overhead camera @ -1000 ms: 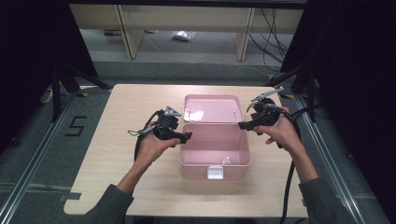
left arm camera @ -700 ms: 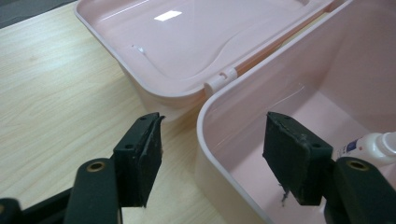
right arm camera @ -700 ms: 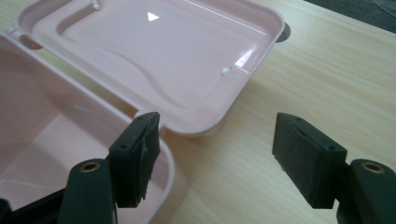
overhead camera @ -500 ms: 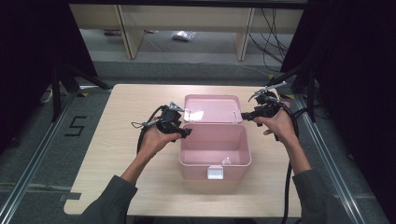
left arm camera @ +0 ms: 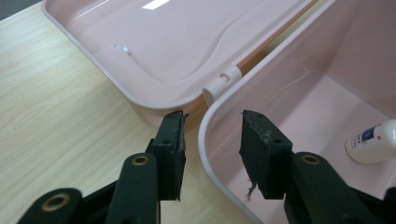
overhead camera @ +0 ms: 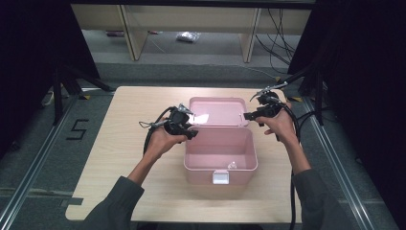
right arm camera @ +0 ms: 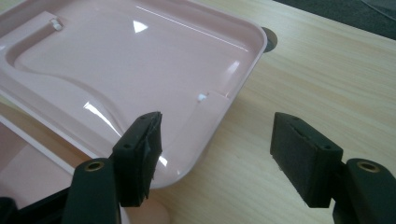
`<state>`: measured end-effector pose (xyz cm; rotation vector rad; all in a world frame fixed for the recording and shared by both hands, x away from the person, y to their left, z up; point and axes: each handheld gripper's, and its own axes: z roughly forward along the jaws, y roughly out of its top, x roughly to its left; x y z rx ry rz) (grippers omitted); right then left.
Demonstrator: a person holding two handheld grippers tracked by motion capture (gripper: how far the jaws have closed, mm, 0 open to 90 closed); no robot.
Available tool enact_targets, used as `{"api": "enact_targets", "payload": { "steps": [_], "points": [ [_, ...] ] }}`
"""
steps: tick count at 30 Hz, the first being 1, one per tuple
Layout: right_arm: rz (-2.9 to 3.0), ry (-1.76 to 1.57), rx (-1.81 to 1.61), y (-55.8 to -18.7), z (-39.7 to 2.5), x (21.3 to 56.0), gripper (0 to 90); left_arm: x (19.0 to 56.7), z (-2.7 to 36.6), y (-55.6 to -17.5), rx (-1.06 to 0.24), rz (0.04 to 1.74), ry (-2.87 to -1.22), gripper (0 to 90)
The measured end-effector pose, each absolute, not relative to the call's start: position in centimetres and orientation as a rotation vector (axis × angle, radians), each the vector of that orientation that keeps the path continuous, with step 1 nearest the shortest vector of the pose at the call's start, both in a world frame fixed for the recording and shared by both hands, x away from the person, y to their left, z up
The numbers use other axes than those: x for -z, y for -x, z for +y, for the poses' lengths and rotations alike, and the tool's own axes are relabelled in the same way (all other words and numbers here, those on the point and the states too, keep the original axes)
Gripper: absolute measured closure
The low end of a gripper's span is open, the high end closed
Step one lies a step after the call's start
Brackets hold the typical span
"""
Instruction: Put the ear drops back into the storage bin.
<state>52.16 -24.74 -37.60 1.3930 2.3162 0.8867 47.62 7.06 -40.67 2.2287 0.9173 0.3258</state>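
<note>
An open pink plastic box [overhead camera: 220, 148] stands mid-table, its lid [overhead camera: 215, 111] folded back flat behind it. My left gripper [overhead camera: 189, 132] is at the box's back left corner. In the left gripper view it [left arm camera: 212, 126] is open, one jaw outside and one inside the box's rim [left arm camera: 205, 140], near the hinge [left arm camera: 222, 81]. A small white bottle [left arm camera: 371, 142] lies on the box's floor. My right gripper [overhead camera: 249, 116] hangs at the lid's right end. It [right arm camera: 217, 130] is open wide, one jaw over the lid's corner [right arm camera: 219, 107], the other over bare table.
The box has a white latch [overhead camera: 220, 177] on its near wall. The light wooden table [overhead camera: 124, 143] has bare room left and right of the box. Behind the table stand shelves [overhead camera: 191, 19], and cables [overhead camera: 282, 28] lie on the floor.
Both hands have moved away from the person toward the box's hinge side. The right gripper has gone from beside the box to the lid's right end. Both stay open.
</note>
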Motion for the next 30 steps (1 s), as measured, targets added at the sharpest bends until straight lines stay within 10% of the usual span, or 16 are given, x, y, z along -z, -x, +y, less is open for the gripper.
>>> {"api": "enact_targets", "payload": {
  "steps": [30],
  "points": [
    [2.222, -1.510, -0.877, -55.8, -23.7, 38.9, 49.1, 40.9, 7.1, -47.6, -0.364, 0.826, -2.266, 76.0]
  ]
}}
